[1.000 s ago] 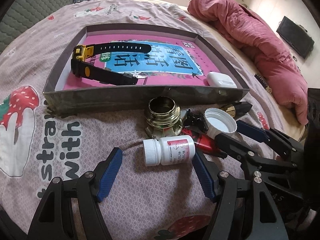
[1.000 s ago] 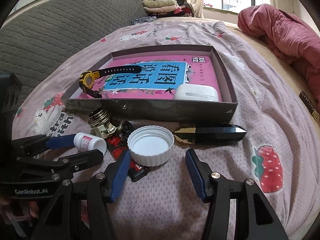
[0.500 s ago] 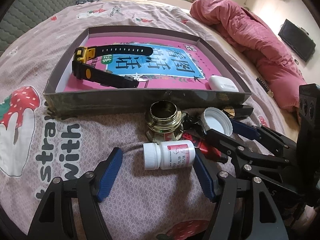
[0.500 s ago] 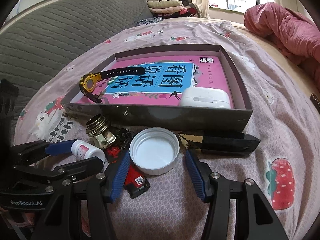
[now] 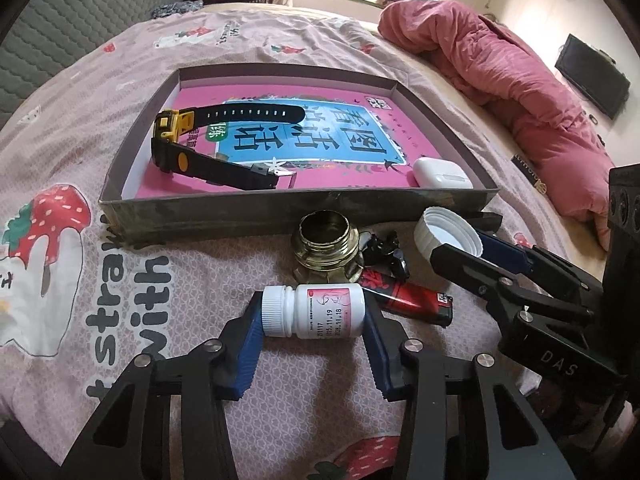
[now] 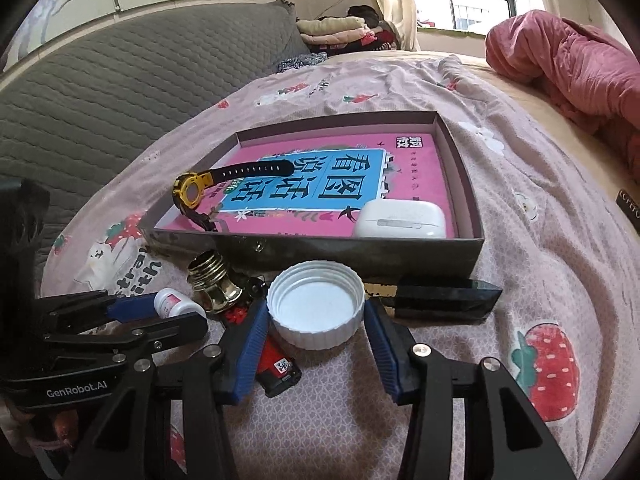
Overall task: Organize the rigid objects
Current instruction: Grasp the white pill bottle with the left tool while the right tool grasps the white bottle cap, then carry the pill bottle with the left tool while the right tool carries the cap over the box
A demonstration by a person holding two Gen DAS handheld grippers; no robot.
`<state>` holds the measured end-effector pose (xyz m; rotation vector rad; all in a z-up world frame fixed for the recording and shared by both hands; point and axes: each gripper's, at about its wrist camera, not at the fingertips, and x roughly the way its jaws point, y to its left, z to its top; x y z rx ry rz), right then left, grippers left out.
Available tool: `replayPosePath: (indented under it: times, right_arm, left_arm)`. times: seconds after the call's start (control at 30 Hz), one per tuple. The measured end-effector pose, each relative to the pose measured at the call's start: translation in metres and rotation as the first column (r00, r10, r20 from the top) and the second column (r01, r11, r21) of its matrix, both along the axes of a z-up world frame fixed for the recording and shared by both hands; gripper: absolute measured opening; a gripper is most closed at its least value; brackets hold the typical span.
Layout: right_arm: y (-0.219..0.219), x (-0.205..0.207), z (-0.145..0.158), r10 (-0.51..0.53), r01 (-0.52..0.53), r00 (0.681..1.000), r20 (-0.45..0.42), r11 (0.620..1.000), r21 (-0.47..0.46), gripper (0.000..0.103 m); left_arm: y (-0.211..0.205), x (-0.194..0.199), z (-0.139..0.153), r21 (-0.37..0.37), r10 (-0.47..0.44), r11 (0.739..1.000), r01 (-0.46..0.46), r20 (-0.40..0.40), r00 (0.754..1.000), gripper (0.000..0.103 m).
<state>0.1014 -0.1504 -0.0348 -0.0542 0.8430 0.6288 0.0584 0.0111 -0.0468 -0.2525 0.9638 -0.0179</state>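
My left gripper [image 5: 314, 330] is shut on a white pill bottle [image 5: 314, 311] lying sideways, its blue pads touching cap and base. My right gripper [image 6: 316, 326] is shut on an upturned white jar lid [image 6: 316, 304]; the lid also shows in the left wrist view [image 5: 447, 234]. Both sit in front of a shallow box [image 5: 256, 210] holding a pink book [image 5: 304, 136], a black and yellow watch [image 5: 208, 152] and a white earbud case [image 5: 440, 174]. A brass lamp socket [image 5: 326, 246], a red lighter [image 5: 412, 298] and a black crystal [image 6: 440, 298] lie on the bedsheet.
A small black clip [image 5: 386, 250] lies by the socket. A crumpled red quilt [image 5: 500, 76] is at the right. A grey padded headboard [image 6: 100, 92] runs along the left. Folded clothes [image 6: 340, 28] are stacked at the far end.
Both grippers moved forward and closed: the left onto the pill bottle, the right onto the jar lid. Both were open a second ago.
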Motion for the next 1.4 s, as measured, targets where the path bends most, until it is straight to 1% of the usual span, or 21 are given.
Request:
replayPosePath:
  times: [0.3,0.47,0.73,1.13,1.3,1.4]
  right_arm:
    - [-0.011,-0.003,0.013,-0.024,0.023,0.999,0.022,0.999,0.040,0.049]
    - [-0.015,-0.006,0.021,-0.031,0.028,0.999,0.041,0.998,0.059,0.049]
    - [-0.017,-0.008,0.034,-0.060,0.053,0.994,0.088,0.995,0.085,0.049]
    - [-0.024,0.002,0.039,-0.120,0.109,0.986,0.120,0.990,0.090,0.049]
    - [-0.020,0.009,0.039,-0.138,0.131,0.982,0.131,0.989,0.065,0.049]
    - [-0.012,0.012,0.039,-0.133,0.128,0.980,0.146,0.991,0.038,0.049]
  left_arm:
    - [0.003,-0.009,0.019,0.006,0.016,1.000,-0.016,0.067,0.998,0.047]
    - [0.002,-0.010,0.024,0.013,0.015,1.000,-0.017,0.084,0.996,0.047]
    - [0.002,-0.011,0.038,0.036,0.029,0.999,-0.034,0.139,0.990,0.047]
    - [0.008,0.022,0.049,0.036,0.070,0.996,-0.079,0.206,0.976,0.047]
    - [0.015,0.039,0.042,0.020,0.089,0.995,-0.095,0.210,0.974,0.047]
    - [0.019,0.047,0.040,0.029,0.091,0.995,-0.099,0.216,0.972,0.047]
